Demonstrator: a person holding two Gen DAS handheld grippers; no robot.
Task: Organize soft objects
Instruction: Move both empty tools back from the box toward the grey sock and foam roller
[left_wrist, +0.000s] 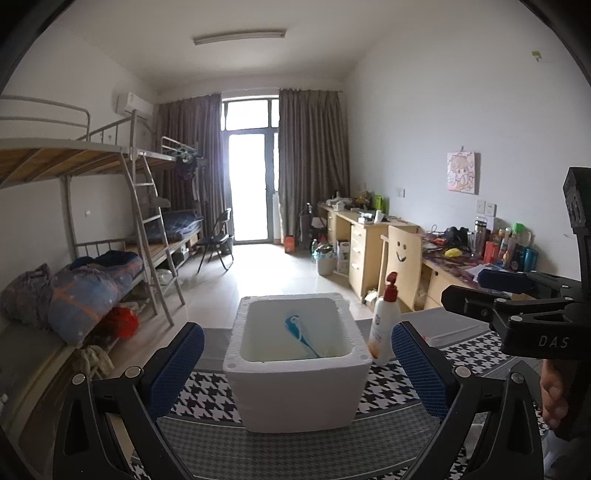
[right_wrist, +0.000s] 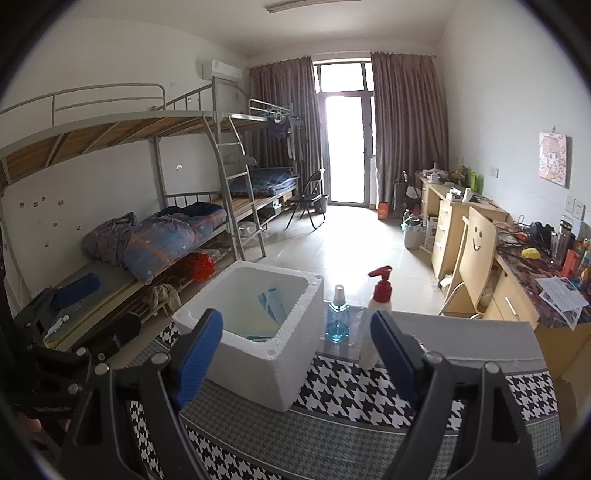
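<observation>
A white foam box (left_wrist: 295, 391) stands on the houndstooth-patterned table (left_wrist: 207, 395). Inside it lies a blue and white soft packet (left_wrist: 301, 336), also seen in the right wrist view (right_wrist: 271, 302). My left gripper (left_wrist: 295, 354) is open and empty, its blue pads on either side of the box, a little in front of it. My right gripper (right_wrist: 295, 347) is open and empty, held near the box (right_wrist: 258, 332) at its right front corner. The right gripper also shows at the right edge of the left wrist view (left_wrist: 517, 295).
A white pump bottle with a red top (left_wrist: 384, 325) stands right of the box; it also shows in the right wrist view (right_wrist: 376, 317). A blue spray bottle (right_wrist: 337, 317) stands beside it. Bunk beds (left_wrist: 74, 221) line the left wall, desks and a chair (left_wrist: 402, 266) the right.
</observation>
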